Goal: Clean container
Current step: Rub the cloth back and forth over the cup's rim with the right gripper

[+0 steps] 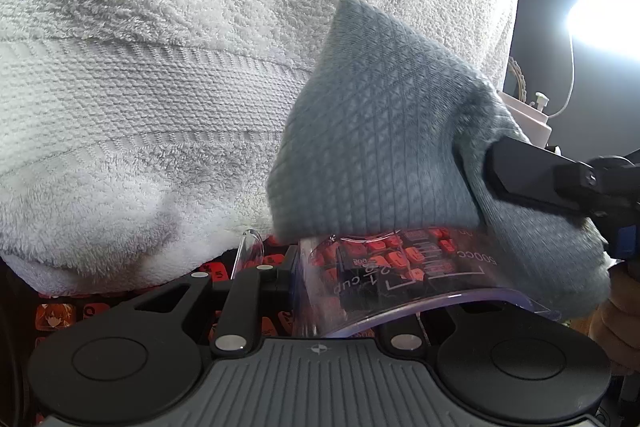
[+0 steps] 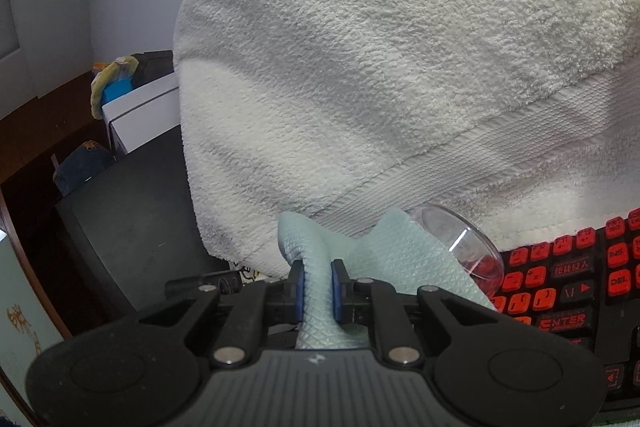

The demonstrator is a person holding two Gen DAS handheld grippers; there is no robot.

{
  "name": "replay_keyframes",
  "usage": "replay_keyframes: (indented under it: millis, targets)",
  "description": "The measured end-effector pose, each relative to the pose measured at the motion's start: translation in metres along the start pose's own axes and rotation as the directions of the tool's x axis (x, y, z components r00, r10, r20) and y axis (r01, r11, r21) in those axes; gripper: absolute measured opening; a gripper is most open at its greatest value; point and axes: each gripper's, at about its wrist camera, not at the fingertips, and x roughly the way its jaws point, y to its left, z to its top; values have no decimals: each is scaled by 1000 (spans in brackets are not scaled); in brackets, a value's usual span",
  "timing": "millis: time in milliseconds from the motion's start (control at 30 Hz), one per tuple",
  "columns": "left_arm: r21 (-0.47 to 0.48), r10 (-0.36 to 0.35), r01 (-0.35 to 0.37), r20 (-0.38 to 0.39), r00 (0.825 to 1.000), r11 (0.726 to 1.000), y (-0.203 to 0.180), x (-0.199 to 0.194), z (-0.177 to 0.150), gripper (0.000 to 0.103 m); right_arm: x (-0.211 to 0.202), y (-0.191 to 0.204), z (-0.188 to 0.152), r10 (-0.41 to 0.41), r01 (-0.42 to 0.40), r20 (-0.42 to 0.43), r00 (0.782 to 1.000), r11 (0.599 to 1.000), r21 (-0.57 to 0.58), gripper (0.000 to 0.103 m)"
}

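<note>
The clear measuring cup lies on its side above the red-keyed keyboard, base toward 1 o'clock in the right wrist view, clamped in the left gripper, while the right gripper, entering from 3 o'clock, pinches the blue-grey cloth against it.

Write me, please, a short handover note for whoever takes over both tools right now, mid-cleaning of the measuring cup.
Left tool: shut on the clear measuring cup, held tilted above the red-keyed keyboard.
Right tool: shut on the blue-grey cloth, which drapes over the cup's wall and rim.
White towel hangs behind both.
Done: cup and cloth gripped, cloth in contact.
Left: finish wiping, inside included; how clean it is cannot be told. Then set both down.
</note>
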Motion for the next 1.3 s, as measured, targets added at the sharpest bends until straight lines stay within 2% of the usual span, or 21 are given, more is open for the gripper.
replay_keyframes:
  millis: [133, 467, 567, 767, 867, 1000, 1100, 1300]
  targets:
    - [2, 1, -1, 0, 1000, 1000, -1, 0, -1, 17, -5, -9, 4, -52, 51, 42, 998, 998, 38, 10]
    - [2, 4, -4, 0, 1000, 1000, -5, -5, -3, 18, -10, -24, 8, -120, 109, 92, 988, 987, 116, 11]
    - [2, 4, -4, 0, 1000, 1000, 0, -1, 0, 18, -8, -20, 8, -100, 92, 80, 992, 991, 98, 14]
    - [2, 3, -3, -1, 1000, 1000, 3, -2, -2, 18, 2, -2, 0, 5, -5, 0, 1000, 1000, 23, 14]
    - [3, 4, -4, -1, 1000, 1000, 0, -1, -2, 18, 3, 3, -2, 13, -13, -14, 1000, 1000, -7, 13]
    - [3, 4, -4, -1, 1000, 1000, -4, 1, -2, 18, 0, -1, 2, -5, 5, -4, 1000, 1000, 5, 10]
    - [4, 4, -4, -1, 1000, 1000, -7, 2, -2, 18, -4, -8, 5, -50, 49, 30, 998, 999, 22, 10]
    - [5, 4, -4, 0, 1000, 1000, -10, 3, -3, 18, -12, -26, 12, -122, 112, 85, 989, 987, 115, 11]
